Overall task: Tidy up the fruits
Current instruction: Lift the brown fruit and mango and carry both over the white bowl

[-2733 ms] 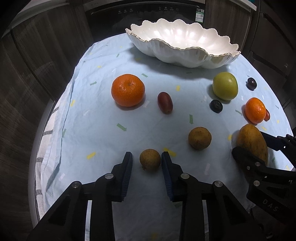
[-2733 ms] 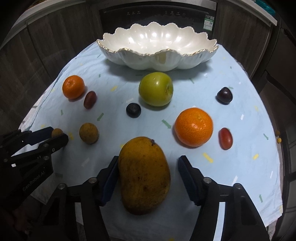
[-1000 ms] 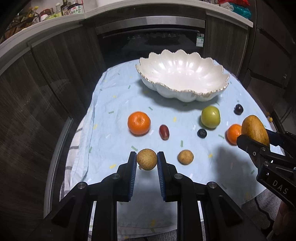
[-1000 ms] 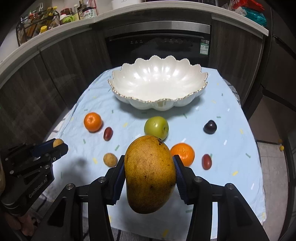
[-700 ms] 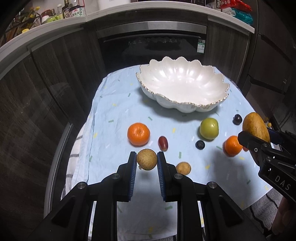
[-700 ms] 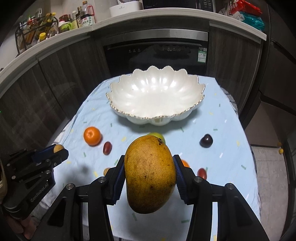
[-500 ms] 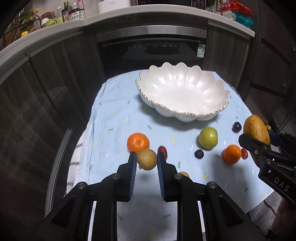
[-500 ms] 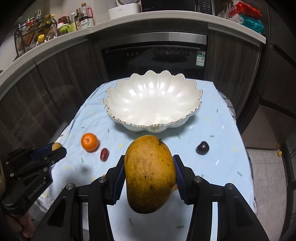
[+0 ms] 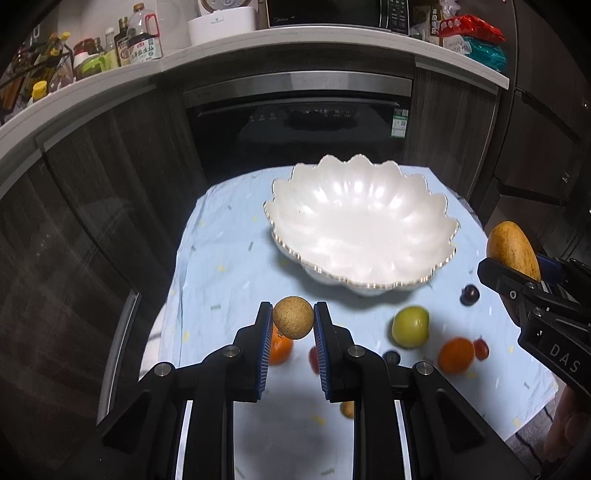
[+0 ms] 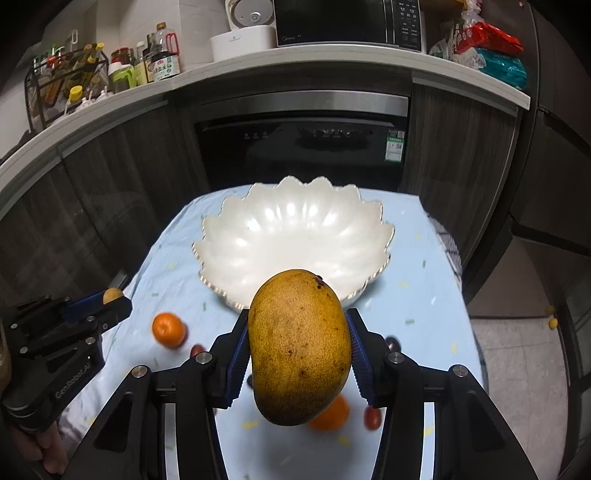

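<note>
My left gripper [image 9: 293, 317] is shut on a small round brown fruit [image 9: 293, 316], held high above the table. My right gripper [image 10: 298, 325] is shut on a large yellow mango [image 10: 299, 347], also raised; the mango also shows in the left wrist view [image 9: 511, 251]. The white scalloped bowl [image 9: 360, 229] stands empty at the far end of the light blue cloth [image 9: 221, 266], ahead of both grippers. On the cloth below lie a green apple [image 9: 410, 327], two oranges [image 9: 456, 355] [image 10: 168, 329], a dark plum [image 9: 470, 294] and small red fruits [image 9: 481, 349].
Dark cabinets and an oven [image 9: 299, 125] stand behind the table. A counter above carries bottles [image 10: 155, 66], a rice cooker [image 10: 243, 35] and a microwave [image 10: 351, 22]. The table drops to the floor [image 10: 517, 350] on the right. Another brown fruit [image 9: 347, 409] lies below my left gripper.
Both grippers have risen and moved forward toward the bowl with their fruits held. The fruits on the cloth now sit lower in both views.
</note>
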`<state>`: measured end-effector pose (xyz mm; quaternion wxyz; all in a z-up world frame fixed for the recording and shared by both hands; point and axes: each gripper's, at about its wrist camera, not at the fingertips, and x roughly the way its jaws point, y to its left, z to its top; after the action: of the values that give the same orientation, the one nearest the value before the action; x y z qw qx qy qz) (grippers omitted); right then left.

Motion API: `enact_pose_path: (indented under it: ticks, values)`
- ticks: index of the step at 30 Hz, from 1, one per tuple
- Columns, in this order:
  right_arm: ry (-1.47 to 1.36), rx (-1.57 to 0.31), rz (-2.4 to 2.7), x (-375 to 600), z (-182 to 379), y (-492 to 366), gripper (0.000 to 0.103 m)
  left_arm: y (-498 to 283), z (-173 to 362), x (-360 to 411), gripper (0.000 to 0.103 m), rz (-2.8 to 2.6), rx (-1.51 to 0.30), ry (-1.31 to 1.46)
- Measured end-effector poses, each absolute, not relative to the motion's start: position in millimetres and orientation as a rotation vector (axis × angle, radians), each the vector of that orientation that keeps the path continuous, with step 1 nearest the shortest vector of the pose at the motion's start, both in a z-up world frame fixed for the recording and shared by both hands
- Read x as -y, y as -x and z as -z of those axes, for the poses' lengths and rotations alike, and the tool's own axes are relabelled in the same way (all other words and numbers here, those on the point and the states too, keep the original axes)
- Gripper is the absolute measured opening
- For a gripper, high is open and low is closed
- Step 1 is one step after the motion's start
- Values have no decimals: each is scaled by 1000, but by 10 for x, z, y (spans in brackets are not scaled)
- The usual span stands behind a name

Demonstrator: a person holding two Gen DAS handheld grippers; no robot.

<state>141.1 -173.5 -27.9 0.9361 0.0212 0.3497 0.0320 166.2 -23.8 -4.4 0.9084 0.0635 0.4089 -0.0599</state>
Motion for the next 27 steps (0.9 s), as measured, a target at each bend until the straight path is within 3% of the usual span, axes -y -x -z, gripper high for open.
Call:
enact_pose_path:
  ticks: [27]
  values:
    - [-42, -690, -26, 1977, 214, -2277, 50, -2642, 47, 475, 23, 187, -824, -133]
